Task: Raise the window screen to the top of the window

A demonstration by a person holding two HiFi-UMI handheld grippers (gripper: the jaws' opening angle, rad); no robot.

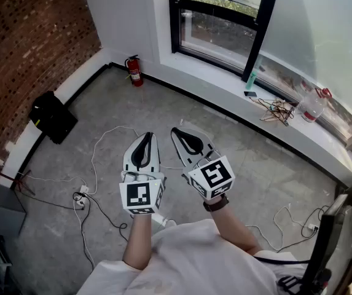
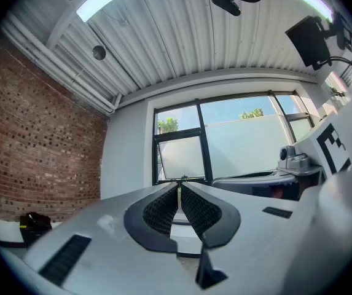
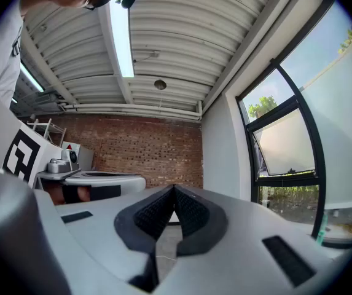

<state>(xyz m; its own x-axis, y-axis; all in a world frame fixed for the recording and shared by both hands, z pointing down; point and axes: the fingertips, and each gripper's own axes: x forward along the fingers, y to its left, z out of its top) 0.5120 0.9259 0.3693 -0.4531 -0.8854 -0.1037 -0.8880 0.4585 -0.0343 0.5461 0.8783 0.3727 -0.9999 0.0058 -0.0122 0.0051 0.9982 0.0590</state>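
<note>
Both the left gripper (image 1: pixel 146 136) and the right gripper (image 1: pixel 177 131) hang level over the floor (image 1: pixel 249 158), jaws pressed together on nothing. They are likely unready, since the window screen (image 2: pixel 180 157) sits partway up its frame, well ahead.

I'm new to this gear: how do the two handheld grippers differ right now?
The left gripper points straight ahead at the window; the right gripper angles inward, facing the brick wall. The left gripper's marker cube sits square; the right gripper's is twisted. Both are white, shut and empty.
</note>
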